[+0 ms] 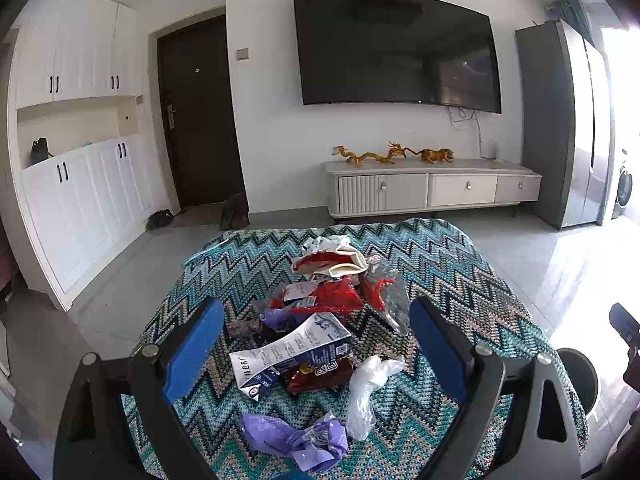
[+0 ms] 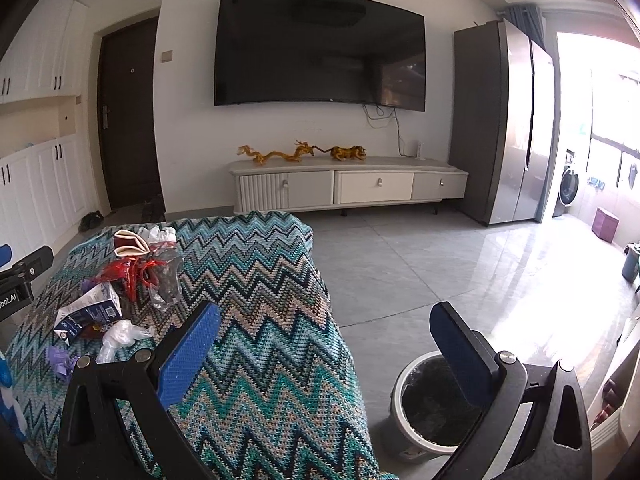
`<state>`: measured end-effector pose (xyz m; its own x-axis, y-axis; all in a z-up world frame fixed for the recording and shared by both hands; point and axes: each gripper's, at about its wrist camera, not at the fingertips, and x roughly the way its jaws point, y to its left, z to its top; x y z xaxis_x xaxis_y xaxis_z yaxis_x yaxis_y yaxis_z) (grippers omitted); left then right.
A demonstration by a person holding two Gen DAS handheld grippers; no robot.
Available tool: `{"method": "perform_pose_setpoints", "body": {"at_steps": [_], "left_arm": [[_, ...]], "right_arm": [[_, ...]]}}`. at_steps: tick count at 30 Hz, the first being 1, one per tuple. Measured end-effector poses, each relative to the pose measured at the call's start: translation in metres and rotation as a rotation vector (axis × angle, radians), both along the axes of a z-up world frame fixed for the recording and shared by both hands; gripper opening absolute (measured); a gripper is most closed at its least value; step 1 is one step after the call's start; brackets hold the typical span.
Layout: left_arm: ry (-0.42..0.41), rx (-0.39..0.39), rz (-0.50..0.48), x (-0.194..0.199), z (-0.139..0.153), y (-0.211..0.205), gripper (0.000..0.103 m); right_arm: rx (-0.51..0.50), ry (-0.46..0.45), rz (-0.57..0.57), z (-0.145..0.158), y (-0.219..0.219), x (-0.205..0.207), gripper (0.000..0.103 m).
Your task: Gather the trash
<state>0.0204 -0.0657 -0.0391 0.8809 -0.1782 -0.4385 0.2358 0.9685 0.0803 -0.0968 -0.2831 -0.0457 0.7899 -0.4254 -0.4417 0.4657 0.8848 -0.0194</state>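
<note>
While nothing is held yet, both views show the job barely begun.

Left wrist view:
- Left gripper (image 1: 316,344): spread wide, empty, poised over the trash heap.
- Table (image 1: 460,264): draped in a zigzag knit cloth; all the trash lies on it.
- Carton (image 1: 292,352): flattened, white and blue, between the blue pads, resting on a dark red wrapper (image 1: 320,376).
- Clear bag (image 1: 368,388): crumpled, just right of the carton.
- Purple wrapper (image 1: 296,436): nearest the camera.
- Red wrappers (image 1: 328,296): piled behind the carton, with a cream pouch (image 1: 344,262) farther back.

Right wrist view:
- Right gripper (image 2: 324,340): released, empty, straddling the table's right edge.
- Bin (image 2: 404,404): on the floor just beside the table, dark liner, looks empty.
- Trash: at the left side of the table, well apart from this gripper.

Risks, as I judge them:
- Tangle: pieces overlap, so lifting the carton may drag a wrapper off and drop it on the floor.
- Slip: thin film may slide out of a loose pinch.
- Cloth: a low grasp could catch the knit and shift the heap.
- Miss: light scraps may flutter past the bin rim.
</note>
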Motion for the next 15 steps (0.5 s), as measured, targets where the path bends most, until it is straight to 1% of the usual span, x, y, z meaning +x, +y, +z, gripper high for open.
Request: {"method": "perform_pose_setpoints", "body": {"at_steps": [11,15], "left_arm": [[-0.017,-0.009,0.026,-0.013,0.013,0.011,0.094],[-0.042,-0.005,0.028,-0.022,0.020,0.013,0.094]], "right_arm": [[-0.014,-0.042,0.017,0.015,0.007,-0.010,0.103],[-0.021,-0.068,0.017,0.022,0.009,-0.018,0.103]]}}
